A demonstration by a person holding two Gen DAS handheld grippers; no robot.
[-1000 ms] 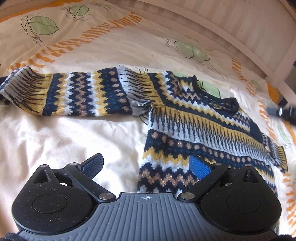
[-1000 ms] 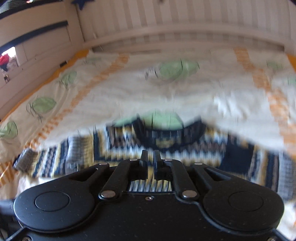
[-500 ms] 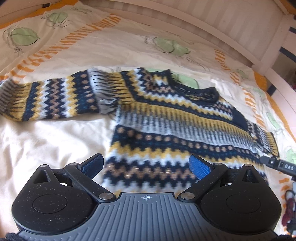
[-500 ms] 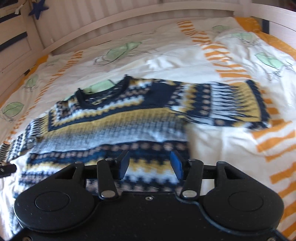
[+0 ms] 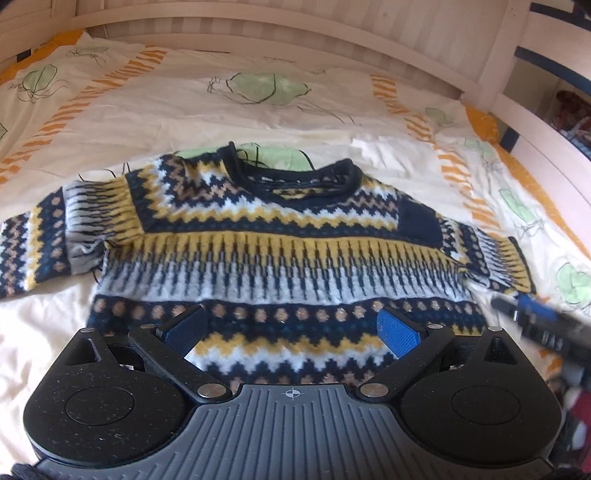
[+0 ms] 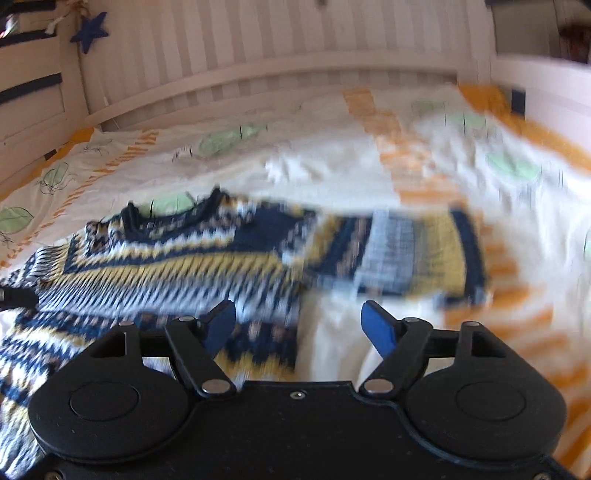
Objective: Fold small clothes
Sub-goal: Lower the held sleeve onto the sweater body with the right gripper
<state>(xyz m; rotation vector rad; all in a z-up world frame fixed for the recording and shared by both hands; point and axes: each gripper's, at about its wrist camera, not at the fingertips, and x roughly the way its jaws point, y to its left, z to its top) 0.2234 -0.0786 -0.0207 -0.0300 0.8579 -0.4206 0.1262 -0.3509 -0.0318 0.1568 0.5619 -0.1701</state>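
A small knitted sweater (image 5: 280, 254) with navy, yellow, white and tan zigzag bands lies flat, face up, on the bed, both sleeves spread sideways. My left gripper (image 5: 291, 328) is open and empty, hovering over the sweater's hem. My right gripper (image 6: 299, 325) is open and empty, above the sweater's (image 6: 177, 254) lower right corner, near the right sleeve (image 6: 410, 254). The right gripper also shows blurred at the right edge of the left wrist view (image 5: 535, 325). The right wrist view is motion-blurred.
The bed carries a cream duvet (image 5: 258, 110) with orange stripes and green leaf prints. A white slatted bed rail (image 5: 295, 48) runs along the far side, with a post (image 5: 506, 55) at the right. A blue star (image 6: 88, 31) hangs on the wall.
Both grippers swung to the right across the sweater. The right gripper went from shut to wide open. The left gripper stayed open and now faces the sweater's middle.
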